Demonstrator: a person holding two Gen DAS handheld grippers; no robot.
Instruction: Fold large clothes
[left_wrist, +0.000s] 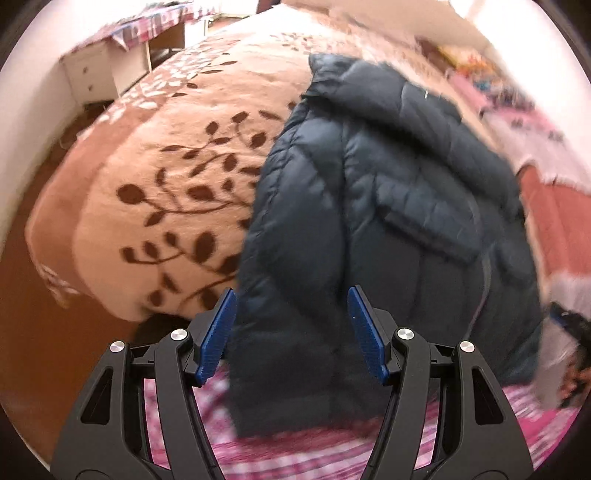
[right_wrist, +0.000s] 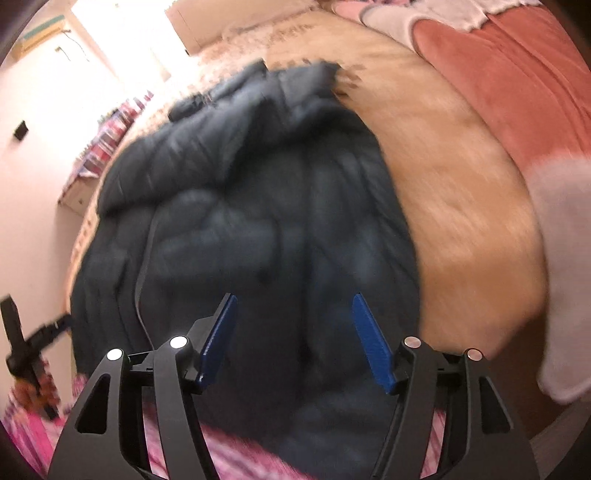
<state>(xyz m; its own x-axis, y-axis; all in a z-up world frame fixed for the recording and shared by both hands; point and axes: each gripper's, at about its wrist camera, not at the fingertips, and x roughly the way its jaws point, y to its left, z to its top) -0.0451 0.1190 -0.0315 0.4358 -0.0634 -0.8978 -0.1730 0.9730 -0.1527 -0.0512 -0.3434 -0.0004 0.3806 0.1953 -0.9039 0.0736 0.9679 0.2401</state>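
A dark navy quilted puffer jacket (left_wrist: 388, 221) lies spread on a bed, its hem hanging over the near edge. My left gripper (left_wrist: 291, 325) hovers above the jacket's lower left part, its blue pads wide apart and open, pressing on nothing. In the right wrist view the same jacket (right_wrist: 258, 221) fills the middle, blurred. My right gripper (right_wrist: 293, 332) hangs over its lower part, open, with only the fabric below showing between the fingers. Whether either gripper's tips touch the jacket I cannot tell.
The jacket rests on a beige blanket (left_wrist: 166, 184) with brown leaf prints. A pink checked cloth (left_wrist: 295, 454) shows at the near edge. A white drawer cabinet (left_wrist: 92, 74) stands far left by the wall. A salmon blanket (right_wrist: 517, 74) lies at the right.
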